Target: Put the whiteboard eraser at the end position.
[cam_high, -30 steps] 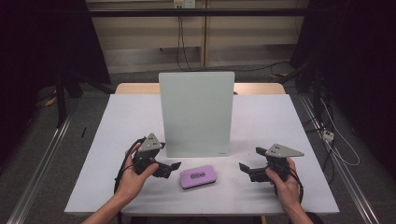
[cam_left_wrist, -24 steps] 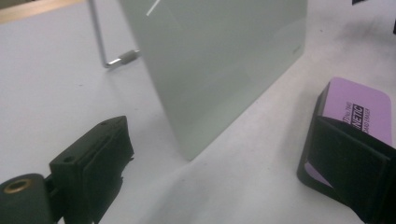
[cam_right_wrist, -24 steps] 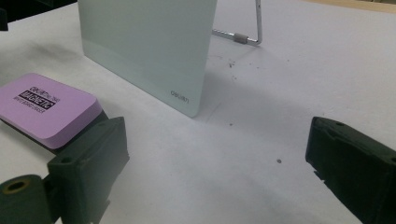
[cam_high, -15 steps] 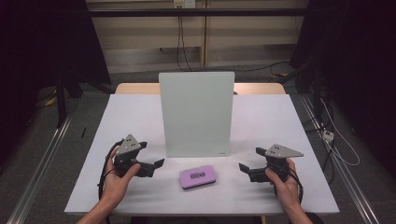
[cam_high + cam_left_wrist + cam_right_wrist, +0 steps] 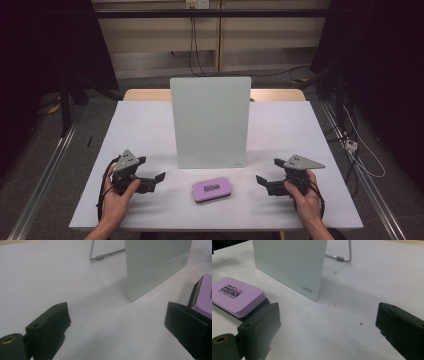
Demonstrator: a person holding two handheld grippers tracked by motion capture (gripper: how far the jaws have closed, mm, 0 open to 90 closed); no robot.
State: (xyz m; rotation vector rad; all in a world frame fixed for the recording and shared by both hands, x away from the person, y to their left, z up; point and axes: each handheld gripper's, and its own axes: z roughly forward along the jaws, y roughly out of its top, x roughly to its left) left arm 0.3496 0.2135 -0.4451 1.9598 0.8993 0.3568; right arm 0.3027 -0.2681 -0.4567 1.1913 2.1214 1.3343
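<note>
Purple and flat, the whiteboard eraser lies label-up on the white surface, just in front of the upright glass board and free of both tools. To the eraser's left the left gripper rests low with its fingers spread apart around nothing; to its right the right gripper sits the same way, fingers wide and empty. This looks like the start of a pick-up: the next move calls for one gripper to slide in, straddle the eraser's sides and close. Compared with a second ago, the left gripper has drawn back from the eraser, while the right one has stayed put.
</note>
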